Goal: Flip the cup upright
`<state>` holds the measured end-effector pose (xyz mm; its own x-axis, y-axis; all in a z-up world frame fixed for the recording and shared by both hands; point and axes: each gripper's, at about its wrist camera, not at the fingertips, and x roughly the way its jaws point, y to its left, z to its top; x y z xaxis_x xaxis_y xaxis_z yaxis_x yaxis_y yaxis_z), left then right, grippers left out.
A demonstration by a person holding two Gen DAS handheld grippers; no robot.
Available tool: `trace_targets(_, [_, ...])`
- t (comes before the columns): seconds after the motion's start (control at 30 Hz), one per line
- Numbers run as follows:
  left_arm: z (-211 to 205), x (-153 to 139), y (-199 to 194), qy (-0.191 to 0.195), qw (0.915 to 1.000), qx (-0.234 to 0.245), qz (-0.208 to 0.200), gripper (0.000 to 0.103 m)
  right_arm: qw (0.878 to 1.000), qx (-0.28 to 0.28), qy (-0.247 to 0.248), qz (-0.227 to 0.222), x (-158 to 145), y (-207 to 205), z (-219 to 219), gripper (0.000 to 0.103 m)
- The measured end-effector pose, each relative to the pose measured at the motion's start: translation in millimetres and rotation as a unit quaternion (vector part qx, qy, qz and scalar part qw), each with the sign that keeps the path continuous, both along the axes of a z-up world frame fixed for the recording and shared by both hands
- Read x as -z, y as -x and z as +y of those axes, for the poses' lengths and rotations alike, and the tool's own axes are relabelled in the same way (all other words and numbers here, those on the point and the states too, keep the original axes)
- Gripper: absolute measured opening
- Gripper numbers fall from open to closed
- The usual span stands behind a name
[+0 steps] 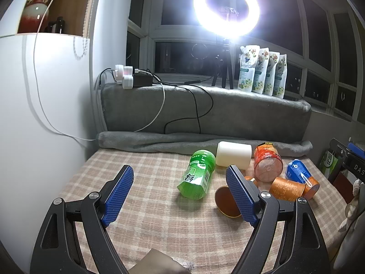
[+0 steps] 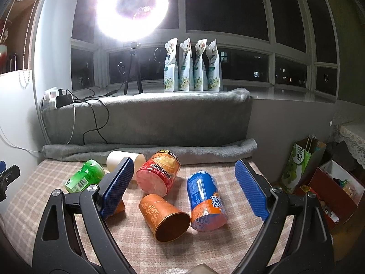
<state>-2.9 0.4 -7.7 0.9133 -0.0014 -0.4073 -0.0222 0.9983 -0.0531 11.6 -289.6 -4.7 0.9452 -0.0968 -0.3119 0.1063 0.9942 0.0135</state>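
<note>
Several cups lie on their sides on a checked cloth (image 1: 148,217). A green cup (image 1: 198,175) (image 2: 85,176), a white cup (image 1: 233,154) (image 2: 116,158), a red-orange cup (image 1: 268,162) (image 2: 159,173), a blue-and-orange cup (image 1: 298,174) (image 2: 205,202), and two orange patterned cups (image 1: 286,188) (image 2: 163,214), one partly behind a finger (image 1: 225,202) (image 2: 118,207). My left gripper (image 1: 180,175) is open and empty, above the cloth near the green cup. My right gripper (image 2: 184,171) is open and empty, above the cups.
A grey blanket-covered ledge (image 1: 228,111) and rolled blanket (image 2: 148,151) back the cloth. Chargers and cables (image 1: 136,77) hang over the ledge. A ring light on a tripod (image 1: 225,6) and several pouches (image 2: 192,66) stand behind. Bags and boxes (image 2: 319,182) sit at the right.
</note>
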Motion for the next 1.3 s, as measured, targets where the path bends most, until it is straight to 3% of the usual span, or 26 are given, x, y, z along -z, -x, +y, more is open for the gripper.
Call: trace_targets(1.3, [1.0, 7.2, -10.6, 0.005, 0.9998, 0.000, 0.019, 0.083, 1.000, -0.004, 0.001, 0.012, 3.3, -7.0, -1.8, 0.092])
